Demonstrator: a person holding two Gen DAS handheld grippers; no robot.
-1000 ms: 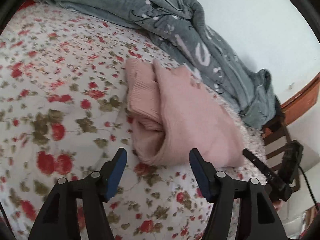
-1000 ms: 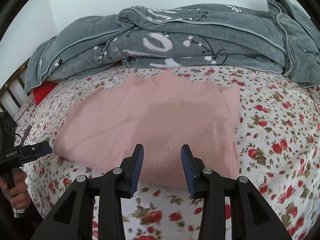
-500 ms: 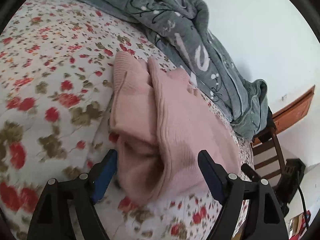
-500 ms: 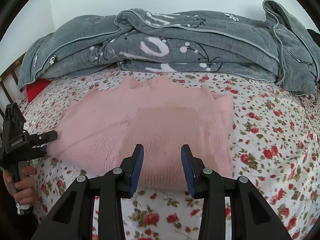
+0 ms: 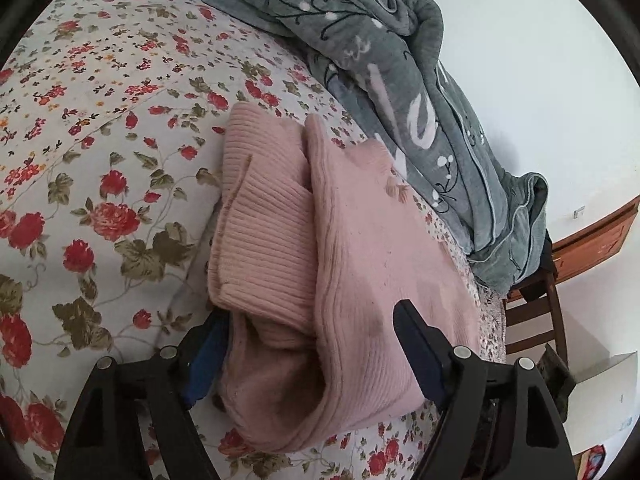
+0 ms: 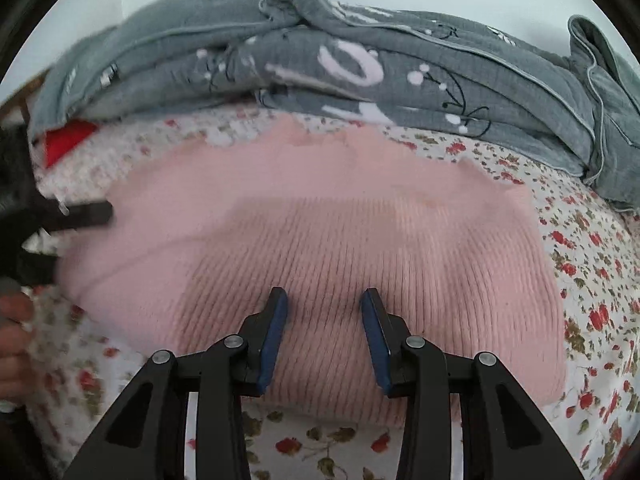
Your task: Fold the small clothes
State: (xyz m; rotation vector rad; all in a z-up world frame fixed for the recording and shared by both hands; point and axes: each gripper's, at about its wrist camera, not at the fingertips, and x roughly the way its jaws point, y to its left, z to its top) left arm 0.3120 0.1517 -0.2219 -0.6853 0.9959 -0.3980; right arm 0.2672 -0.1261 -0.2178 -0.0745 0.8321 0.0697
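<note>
Pink sweater (image 6: pixel 320 240) folded on floral bedsheet (image 5: pixel 100 160), long axis running left to right. Grey quilt (image 6: pixel 400 80) heaped behind against white wall (image 5: pixel 540 60); wooden chair (image 5: pixel 536 312) beside bed. Left hand-held gripper (image 5: pixel 312 354) spread wide around sweater's end. Right hand-held gripper (image 6: pixel 324 300) parted above near edge.

Pale pink ribbed knit on the sweater (image 5: pixel 360 248), one flat colour all over. The bed sheet (image 5: pixel 100 140) is white, scattered with red roses and olive leaves. Grey blanket (image 6: pixel 400 80) carries white lettering and thin black sprigs. Both grippers: black frames, blue pads (image 6: pixel 274 336).
</note>
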